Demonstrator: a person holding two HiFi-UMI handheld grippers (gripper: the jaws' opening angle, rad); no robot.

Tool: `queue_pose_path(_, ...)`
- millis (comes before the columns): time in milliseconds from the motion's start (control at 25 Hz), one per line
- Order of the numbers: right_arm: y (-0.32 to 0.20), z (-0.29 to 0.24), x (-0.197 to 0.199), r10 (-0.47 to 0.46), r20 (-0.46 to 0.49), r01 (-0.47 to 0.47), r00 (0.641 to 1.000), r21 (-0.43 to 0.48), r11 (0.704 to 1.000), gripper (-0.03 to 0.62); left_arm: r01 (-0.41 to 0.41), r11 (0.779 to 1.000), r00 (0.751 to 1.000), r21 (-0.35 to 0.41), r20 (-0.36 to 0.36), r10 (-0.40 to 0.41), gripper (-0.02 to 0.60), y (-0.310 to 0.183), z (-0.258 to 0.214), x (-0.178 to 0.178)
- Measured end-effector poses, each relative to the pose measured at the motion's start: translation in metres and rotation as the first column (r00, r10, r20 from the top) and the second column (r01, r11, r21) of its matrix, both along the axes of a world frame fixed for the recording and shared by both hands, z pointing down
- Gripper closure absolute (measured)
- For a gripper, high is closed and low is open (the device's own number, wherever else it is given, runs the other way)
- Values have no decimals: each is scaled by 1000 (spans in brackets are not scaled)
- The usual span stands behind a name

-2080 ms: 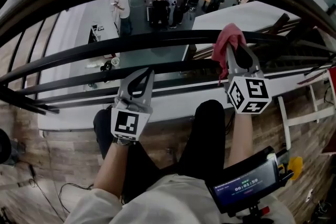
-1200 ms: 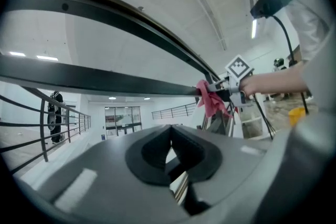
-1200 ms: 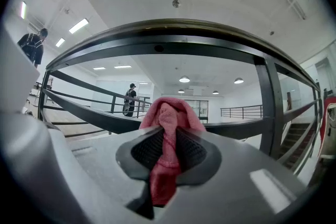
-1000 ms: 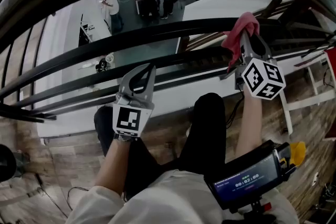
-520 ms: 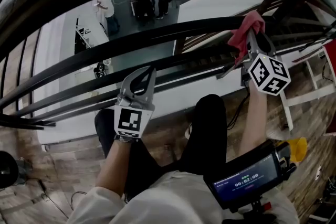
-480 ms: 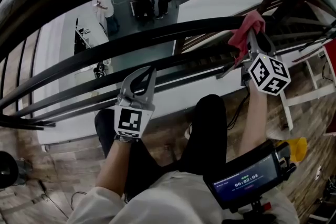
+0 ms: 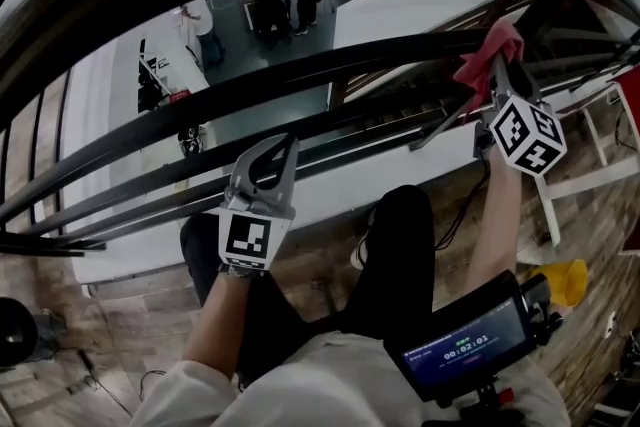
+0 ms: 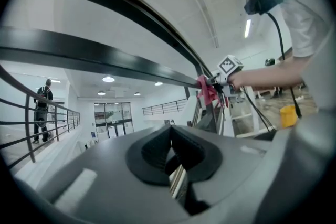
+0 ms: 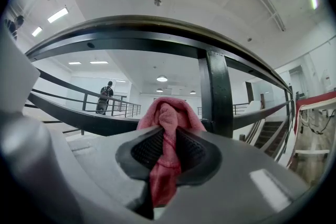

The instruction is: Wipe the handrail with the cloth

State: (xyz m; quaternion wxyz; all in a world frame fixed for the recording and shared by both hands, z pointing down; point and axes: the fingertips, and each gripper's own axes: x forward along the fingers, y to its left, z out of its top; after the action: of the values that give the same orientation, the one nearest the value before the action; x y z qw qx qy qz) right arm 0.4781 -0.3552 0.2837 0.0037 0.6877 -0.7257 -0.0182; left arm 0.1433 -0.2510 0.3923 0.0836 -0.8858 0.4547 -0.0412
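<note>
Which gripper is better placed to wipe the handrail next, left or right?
Right. The right gripper is shut on the pink cloth, which is up against the handrail. The left gripper is shut on nothing and sits apart from the cloth.

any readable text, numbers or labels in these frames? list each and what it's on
"00:02:01": timer on the dark rectangular screen near the person's chest; last digit uncertain.
Small line above the timer: too small to read.
Black-and-white marker cubes: square patterns only, no letters.
</note>
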Motion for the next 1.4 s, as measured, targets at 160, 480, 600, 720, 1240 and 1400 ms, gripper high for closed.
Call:
queue_pose_path(160,-3,0,12,26,-1,-26,1000,-4,1000,530,-22,1000,1000,-7,22,22,575,-4,6,4)
queue_pose_path(480,-11,5,30,48,-25,-49,999,-20,999,530,-60,998,998,-16,35,61,575,-10,16,20)
queue_pose_path(600,-13,6,38,59,-38,-60,998,-26,998,530,-61,998,998,-20,6,61,575,-10,12,27)
queue_pose_path(720,-14,6,41,55,-40,-56,998,-22,998,530,-73,997,997,-20,27,73,575,-10,15,31)
queue_pose_path(1240,15,19,25,-63,81,65,995,-16,998,534,-50,998,996,-24,66,51,575,-11,27,29)
queue_pose_path(1400,35,23,5,-112,103,114,988,-13,993,534,-52,999,994,1,93,51,575,-10,32,24)
